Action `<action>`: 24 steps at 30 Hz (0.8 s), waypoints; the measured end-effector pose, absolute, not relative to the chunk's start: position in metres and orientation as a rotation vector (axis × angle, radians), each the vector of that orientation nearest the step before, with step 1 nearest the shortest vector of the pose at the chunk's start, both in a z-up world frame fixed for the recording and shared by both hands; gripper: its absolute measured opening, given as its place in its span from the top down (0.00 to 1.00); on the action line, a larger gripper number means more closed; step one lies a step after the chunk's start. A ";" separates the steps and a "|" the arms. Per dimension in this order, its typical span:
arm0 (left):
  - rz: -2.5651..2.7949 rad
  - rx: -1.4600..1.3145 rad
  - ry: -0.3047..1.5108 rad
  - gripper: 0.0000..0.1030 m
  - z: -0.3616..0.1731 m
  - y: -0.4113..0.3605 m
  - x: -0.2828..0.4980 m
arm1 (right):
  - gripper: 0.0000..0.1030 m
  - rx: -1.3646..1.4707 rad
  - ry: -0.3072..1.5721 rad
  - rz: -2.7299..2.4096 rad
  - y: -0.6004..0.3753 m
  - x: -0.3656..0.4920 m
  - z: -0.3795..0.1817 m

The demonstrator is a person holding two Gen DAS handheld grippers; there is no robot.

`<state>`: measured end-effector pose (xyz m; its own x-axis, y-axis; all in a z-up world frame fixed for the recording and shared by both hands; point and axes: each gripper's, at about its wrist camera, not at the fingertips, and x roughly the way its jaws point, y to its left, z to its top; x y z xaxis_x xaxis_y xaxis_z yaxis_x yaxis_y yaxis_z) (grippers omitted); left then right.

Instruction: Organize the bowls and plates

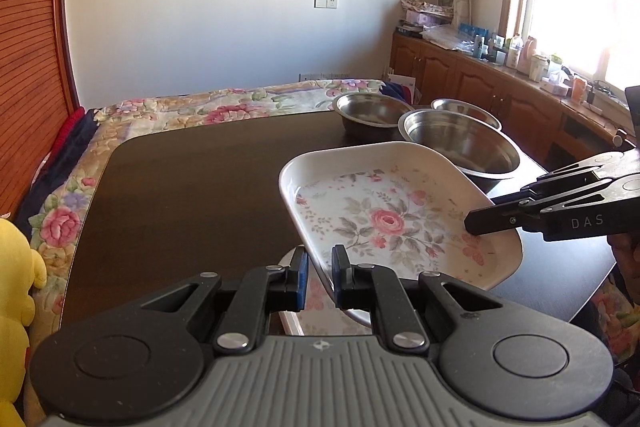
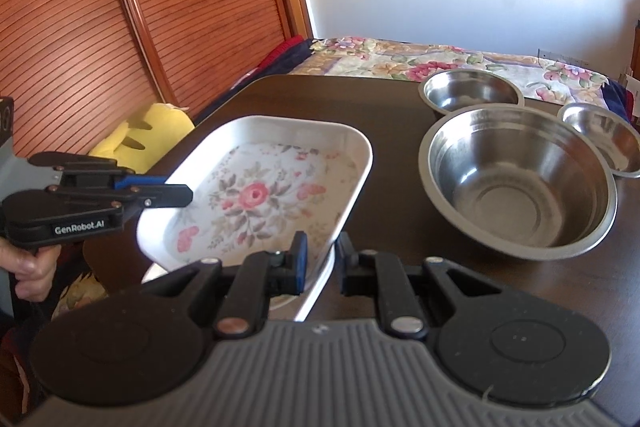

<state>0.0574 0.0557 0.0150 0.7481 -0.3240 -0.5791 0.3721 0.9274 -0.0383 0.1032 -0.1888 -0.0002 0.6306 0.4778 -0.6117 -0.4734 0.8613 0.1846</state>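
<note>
While both claws clamp opposite rims of the white rectangular floral-printed tray [image 1: 384, 211], it hangs tilted just above the dark brown table [image 1: 192, 195]. Left claw [image 1: 320, 279] pinches the near-left edge, right claw [image 2: 322, 263] the other side. Three stainless steel bowls [image 2: 520, 179] sit clustered beyond the tray.

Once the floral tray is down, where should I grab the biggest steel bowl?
Take the large stainless steel bowl by its thin flared rim on the near side, coming from above with one finger inside and one outside. It sits upright and empty on the dark table; its sloped, smooth wall offers no other hold.
</note>
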 end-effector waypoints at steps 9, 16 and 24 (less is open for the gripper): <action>-0.378 0.062 0.624 0.87 0.010 0.058 0.045 | 0.84 0.036 0.709 0.591 -0.192 0.096 -0.006; -0.374 0.068 0.631 0.87 0.005 0.058 0.042 | 0.84 0.031 0.702 0.584 -0.190 0.092 -0.012; -0.379 0.062 0.652 0.87 -0.003 0.060 0.040 | 0.84 0.030 0.695 0.582 -0.190 0.085 -0.015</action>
<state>0.0399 0.0597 -0.0026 0.7288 -0.3242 -0.6032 0.3628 0.9298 -0.0614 0.0847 -0.1904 -0.0146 0.6169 0.5150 -0.5952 -0.4957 0.8416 0.2145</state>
